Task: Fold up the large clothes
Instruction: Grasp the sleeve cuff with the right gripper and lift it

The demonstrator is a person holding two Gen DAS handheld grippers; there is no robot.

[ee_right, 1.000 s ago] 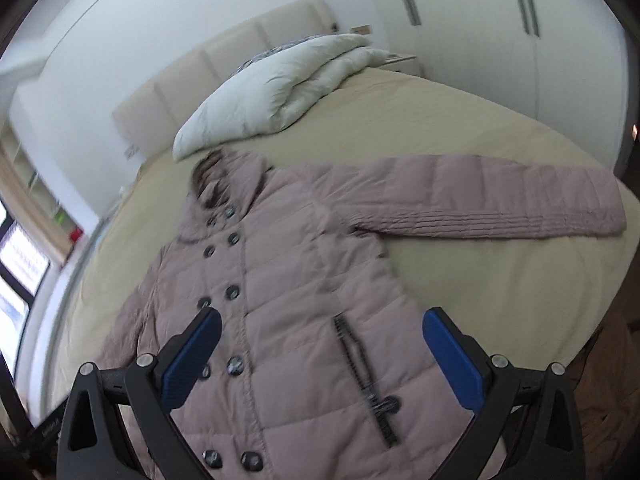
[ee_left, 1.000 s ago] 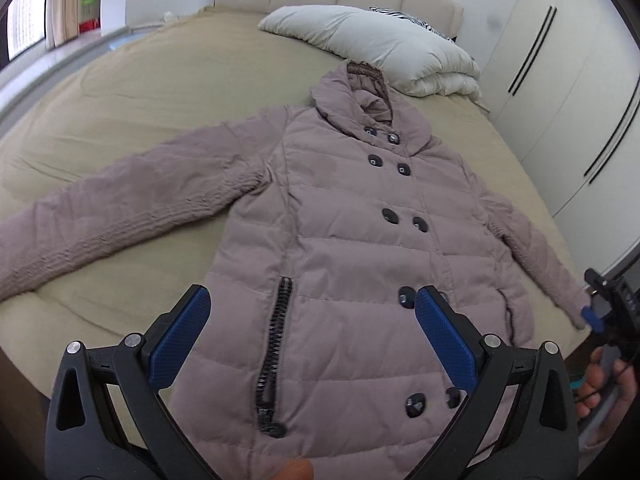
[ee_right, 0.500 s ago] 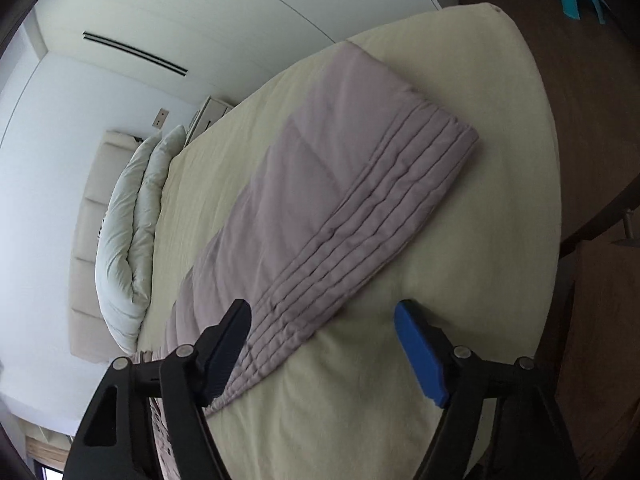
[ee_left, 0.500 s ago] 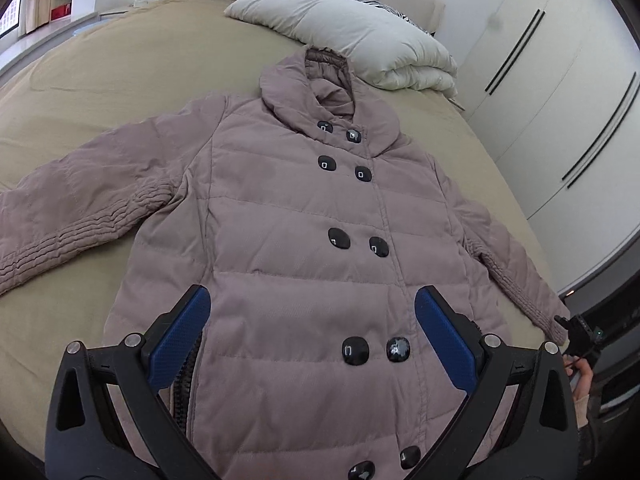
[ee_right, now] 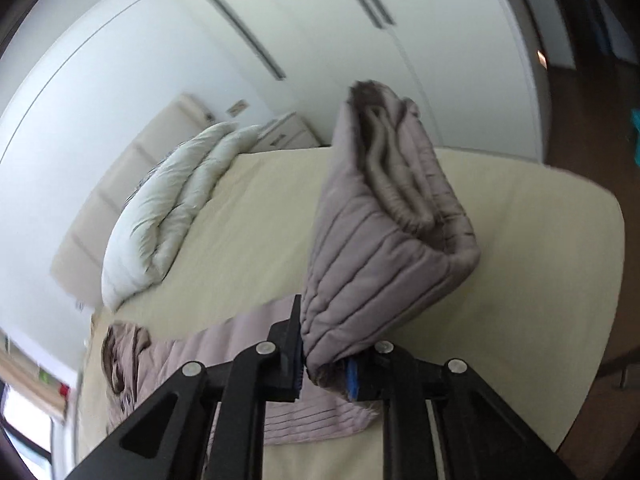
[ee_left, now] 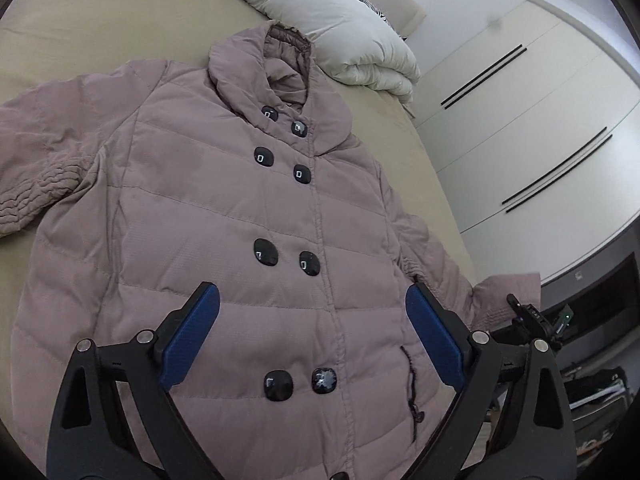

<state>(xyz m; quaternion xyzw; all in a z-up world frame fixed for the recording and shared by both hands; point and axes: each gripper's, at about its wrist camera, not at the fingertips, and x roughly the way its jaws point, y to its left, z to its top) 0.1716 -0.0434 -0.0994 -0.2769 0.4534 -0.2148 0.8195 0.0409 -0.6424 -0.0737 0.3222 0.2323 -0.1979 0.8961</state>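
One quilted mauve coat [ee_left: 224, 240] | left hand-held gripper [ee_left: 312, 336] released | right hand-held gripper [ee_right: 324, 368] grasping ribbed cuff [ee_right: 384, 232]

We see the right black two-finger gripper with blue pads [ee_right: 325, 372] clamped on the ribbed cuff of the mauve quilted coat's sleeve [ee_right: 380, 240], lifted above the beige bed sheet [ee_right: 540, 260]. Folded white duvet [ee_right: 168, 216] by the headboard.

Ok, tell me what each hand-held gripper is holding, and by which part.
The right hand-held gripper pinches the coat's sleeve near its cuff end, lifted off the bed. The left hand-held gripper holds nothing.
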